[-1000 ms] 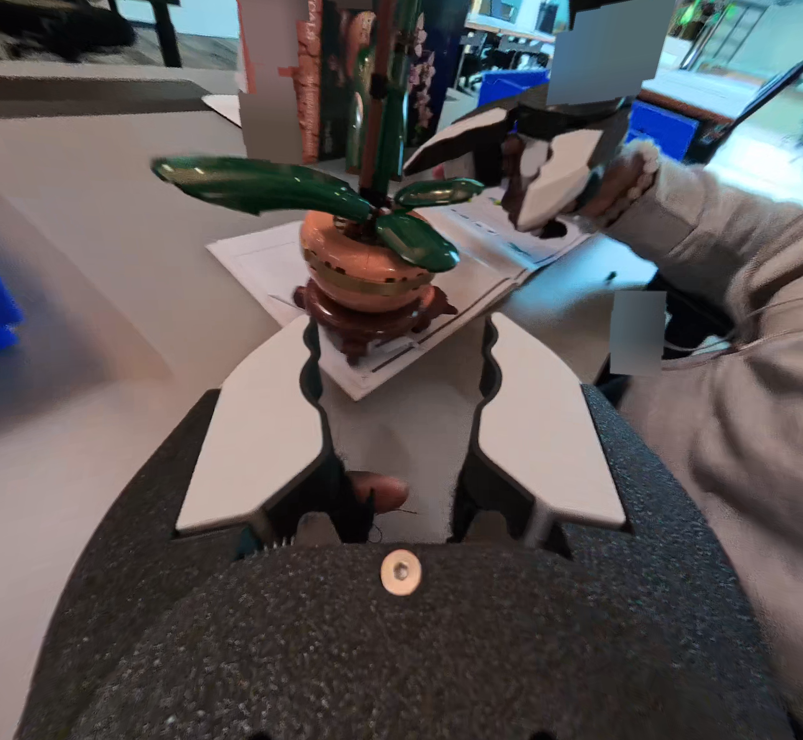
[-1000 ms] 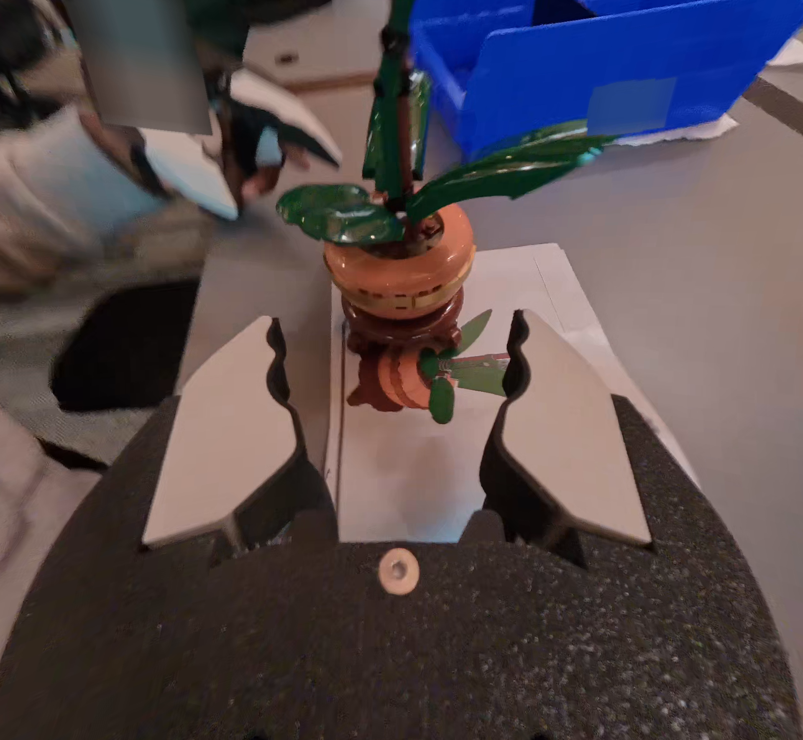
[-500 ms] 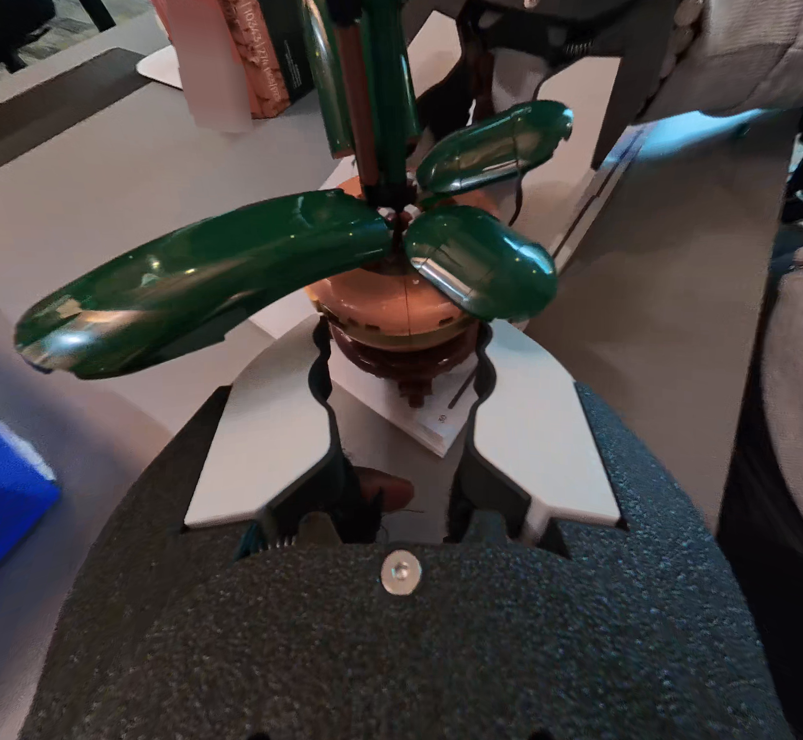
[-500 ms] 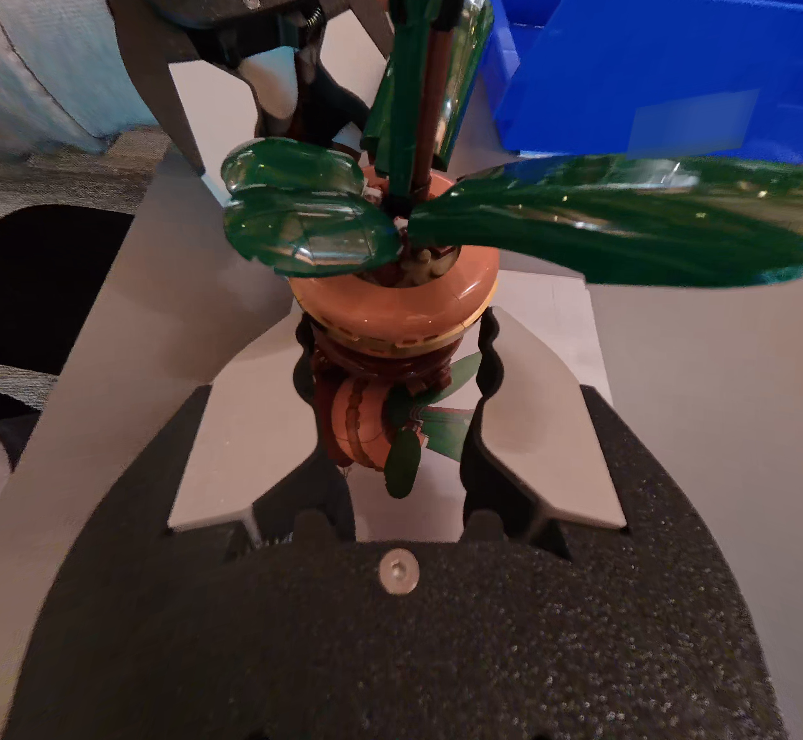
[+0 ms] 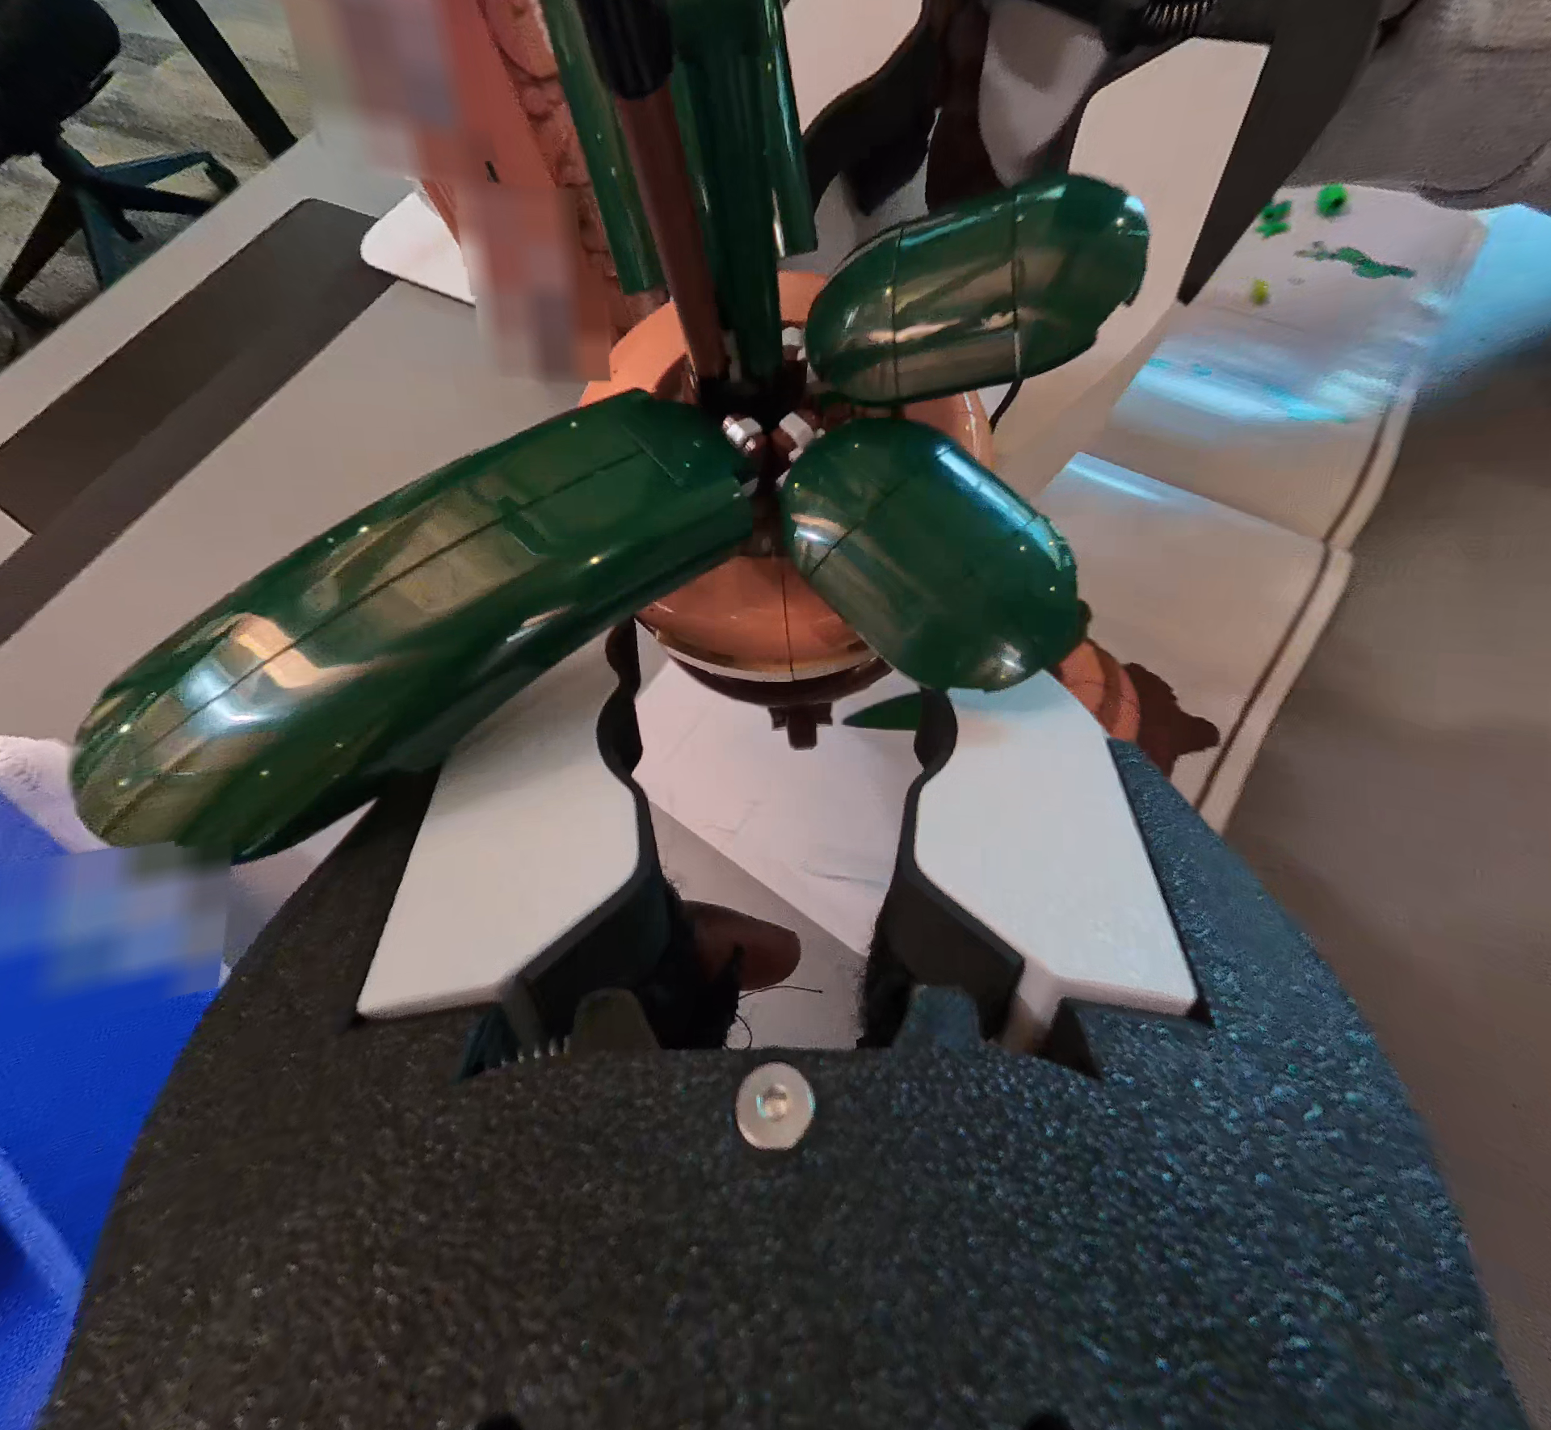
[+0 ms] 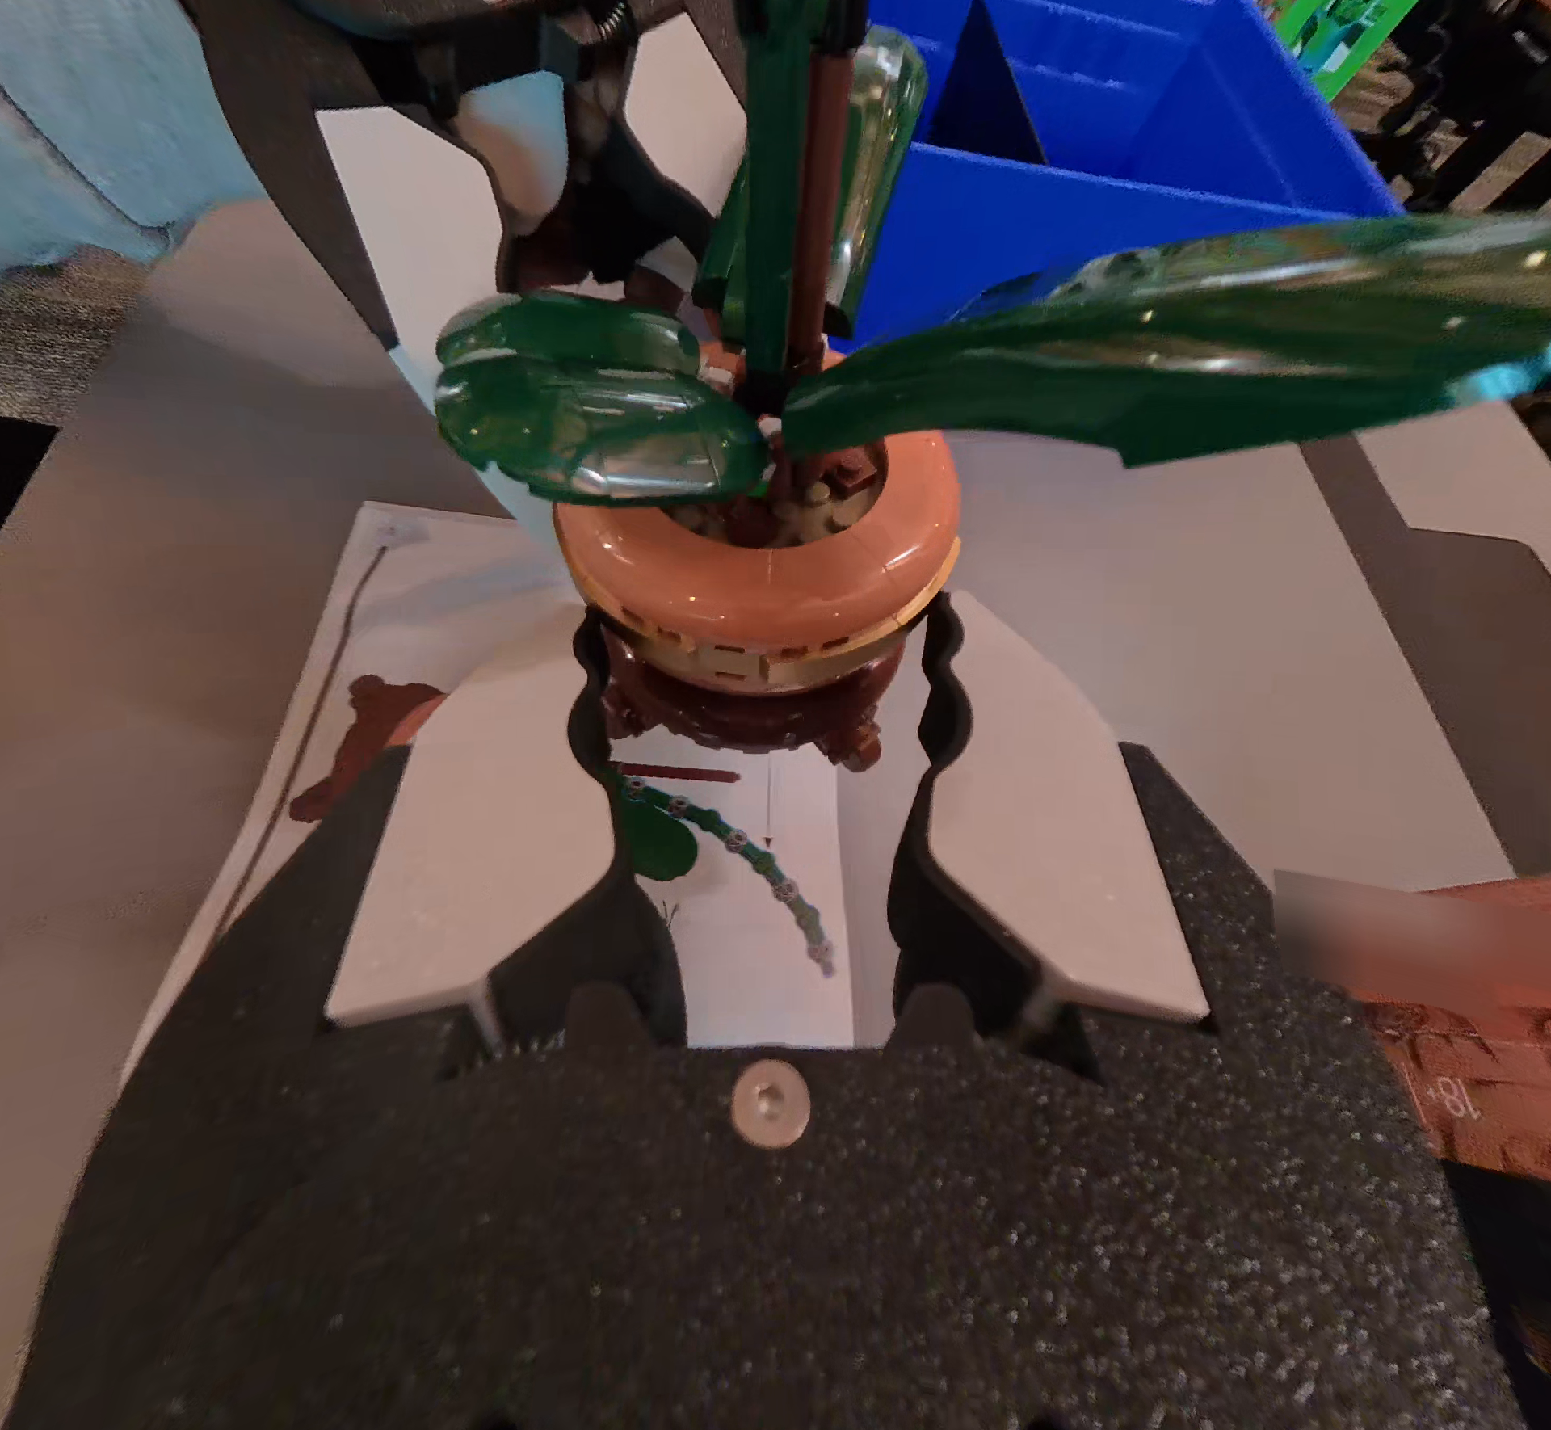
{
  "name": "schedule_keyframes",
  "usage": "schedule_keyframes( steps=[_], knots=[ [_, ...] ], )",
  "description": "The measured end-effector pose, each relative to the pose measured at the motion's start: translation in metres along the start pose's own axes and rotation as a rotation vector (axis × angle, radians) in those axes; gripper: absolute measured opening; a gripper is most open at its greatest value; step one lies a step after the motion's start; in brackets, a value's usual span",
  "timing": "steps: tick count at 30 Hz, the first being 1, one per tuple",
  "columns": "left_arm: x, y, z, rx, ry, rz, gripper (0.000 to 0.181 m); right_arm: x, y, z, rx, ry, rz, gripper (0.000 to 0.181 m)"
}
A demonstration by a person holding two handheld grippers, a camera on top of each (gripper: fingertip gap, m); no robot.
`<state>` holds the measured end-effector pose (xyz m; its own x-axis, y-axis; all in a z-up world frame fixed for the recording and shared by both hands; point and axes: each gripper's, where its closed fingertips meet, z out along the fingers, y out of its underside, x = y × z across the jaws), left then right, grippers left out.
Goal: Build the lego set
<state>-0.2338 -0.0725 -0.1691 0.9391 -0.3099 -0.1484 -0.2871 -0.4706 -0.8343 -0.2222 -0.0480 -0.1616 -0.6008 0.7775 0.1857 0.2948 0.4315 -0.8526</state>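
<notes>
— Where's the lego plant?

— The potted lego plant point(image 6: 755, 575) stands on the open instruction booklet point(image 6: 755, 995) on the bench point(image 6: 1175, 676), between my two grippers.

— And your fingers?

— My left gripper point(image 5: 776, 685) and right gripper point(image 6: 764, 643) are both spread wide, fingers flanking the pot's dark base, whether touching I cannot tell. A blue bin point(image 6: 1091, 156) sits behind.

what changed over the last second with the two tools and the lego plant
Both tools closed in on the lego plant from opposite sides. The left tool and the right tool now have their open fingers flanking the dark brown base, with a little gap left; a second ago both were well back. Neither has gripped. The plant still stands on the instruction booklet, beside the blue bin.
</notes>
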Motion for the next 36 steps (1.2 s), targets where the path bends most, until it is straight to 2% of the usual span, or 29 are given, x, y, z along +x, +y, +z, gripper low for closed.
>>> schedule_keyframes(
  steps=[8,17,20,22,25,27,29,33,36],
  knots=[
    [-0.024,0.024,0.032,-0.102,-0.049,-0.019,0.062,0.025,0.038,0.022,-0.055,0.002,0.059,0.072],
    [-0.024,0.028,0.046,-0.053,-0.030,-0.069,0.058,0.028,0.056,0.022,-0.030,0.001,0.187,0.073],
    [-0.017,0.044,0.033,-0.135,-0.069,-0.126,0.053,0.031,0.062,0.005,-0.067,0.076,0.226,0.074],
    [-0.006,0.058,0.016,-0.204,-0.133,-0.103,0.050,0.031,0.071,-0.016,-0.171,0.178,0.266,0.061],
    [0.022,0.071,0.000,-0.259,-0.186,-0.035,0.046,-0.017,0.076,-0.027,-0.279,0.079,0.251,0.027],
    [0.029,0.088,-0.010,-0.346,-0.261,0.022,0.042,-0.037,0.094,-0.026,-0.387,0.065,0.198,0.016],
    [0.032,0.097,-0.023,-0.384,-0.322,0.053,0.032,-0.041,0.111,-0.026,-0.475,0.088,0.164,0.014],
    [0.034,0.110,-0.042,-0.461,-0.422,0.094,0.020,-0.044,0.112,-0.023,-0.409,0.074,0.193,0.008],
    [0.034,0.110,-0.047,-0.487,-0.482,0.163,0.020,-0.044,0.112,-0.023,-0.385,0.072,0.213,0.008]
  ],
)
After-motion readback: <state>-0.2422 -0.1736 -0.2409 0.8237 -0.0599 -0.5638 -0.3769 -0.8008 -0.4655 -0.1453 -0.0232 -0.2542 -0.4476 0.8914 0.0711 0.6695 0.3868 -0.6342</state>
